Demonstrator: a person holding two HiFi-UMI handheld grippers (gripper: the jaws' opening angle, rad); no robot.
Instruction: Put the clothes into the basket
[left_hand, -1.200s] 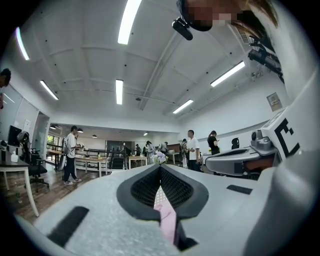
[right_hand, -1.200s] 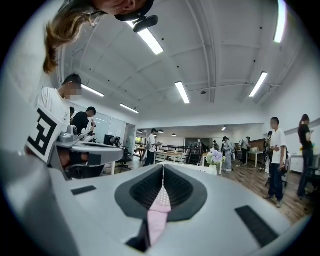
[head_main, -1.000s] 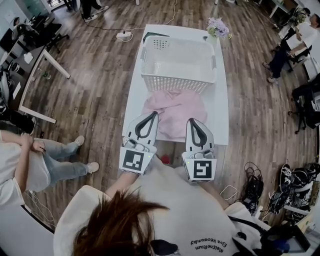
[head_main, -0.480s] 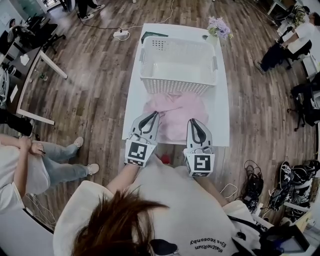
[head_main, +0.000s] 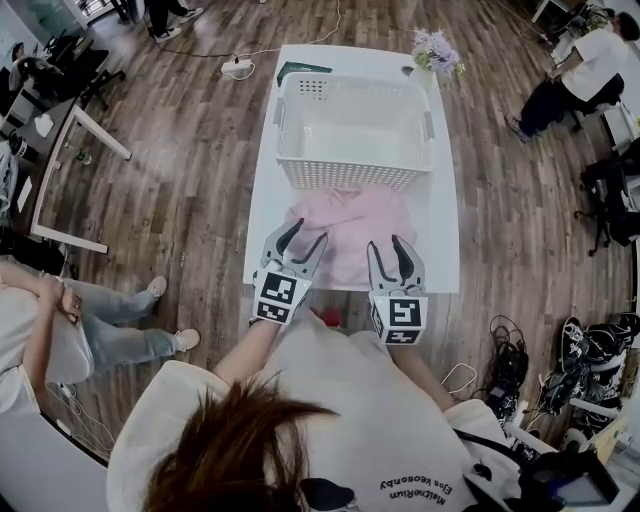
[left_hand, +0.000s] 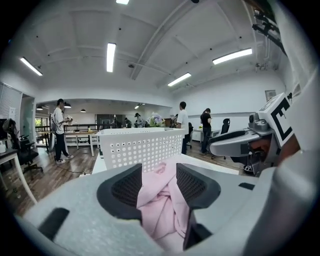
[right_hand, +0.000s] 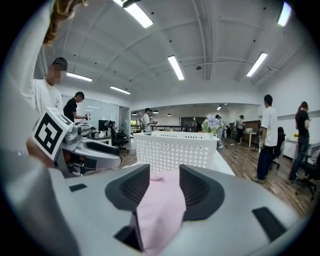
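A crumpled pink garment (head_main: 350, 225) lies on the white table (head_main: 266, 200), right in front of the white perforated basket (head_main: 350, 168), which holds nothing I can see. My left gripper (head_main: 308, 232) hovers at the garment's near left edge and my right gripper (head_main: 385, 243) at its near right edge. Both pairs of jaws have just been opening and stand apart. In the left gripper view pink cloth (left_hand: 160, 200) shows between the open jaws, with the basket (left_hand: 140, 147) behind. The right gripper view shows the same cloth (right_hand: 160, 205) and basket (right_hand: 175, 147).
Purple flowers (head_main: 437, 52) and a dark flat item (head_main: 300, 70) sit at the table's far end. A power strip (head_main: 240, 68) lies on the wood floor. A person (head_main: 60, 320) sits at the left; cables and bags (head_main: 590, 360) lie at the right.
Both grippers have come down and a little toward me, onto the garment's near edge. Their jaws, shut in the earlier frames, now stand spread apart.
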